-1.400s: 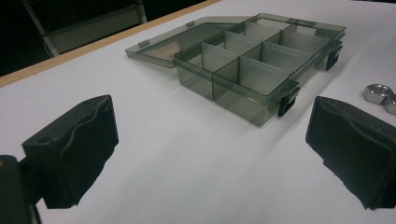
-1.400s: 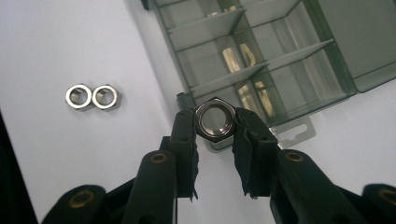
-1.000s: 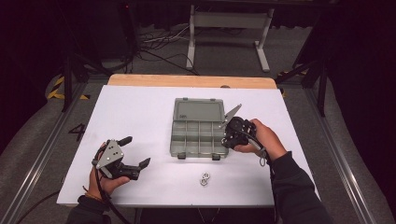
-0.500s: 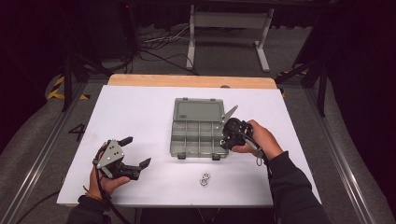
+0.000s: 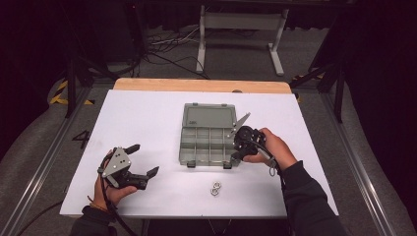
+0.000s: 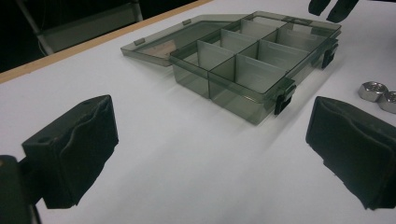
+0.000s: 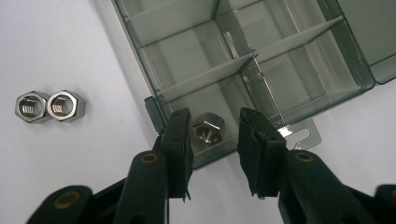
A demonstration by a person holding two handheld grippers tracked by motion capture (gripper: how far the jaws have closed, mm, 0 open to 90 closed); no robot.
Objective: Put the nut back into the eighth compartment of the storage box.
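Note:
A smoky transparent compartment box (image 5: pixel 182 147) lies open mid-table, its lid flat behind it. My right gripper (image 5: pixel 235 149) hovers over the box's near right corner. In the right gripper view its jaws (image 7: pixel 212 122) have just been opening. A steel hex nut (image 7: pixel 208 130) lies in the corner compartment between them, with a gap at the pads. Two more hex nuts (image 5: pixel 215 188) lie side by side on the white table in front of the box. My left gripper (image 5: pixel 143 159) rests at the front left, open and holding nothing.
The white table top (image 5: pixel 147 118) has a wooden strip along its far edge. In the left gripper view the box (image 6: pixel 243 100) stands ahead, the two nuts (image 6: pixel 373 90) to its right, and the other gripper's tips (image 6: pixel 334 7) at the top. Stands and cables lie on the floor beyond.
The right hand has edged a little left, bringing its gripper over the box's near right corner. The left hand and the two loose nuts have not moved.

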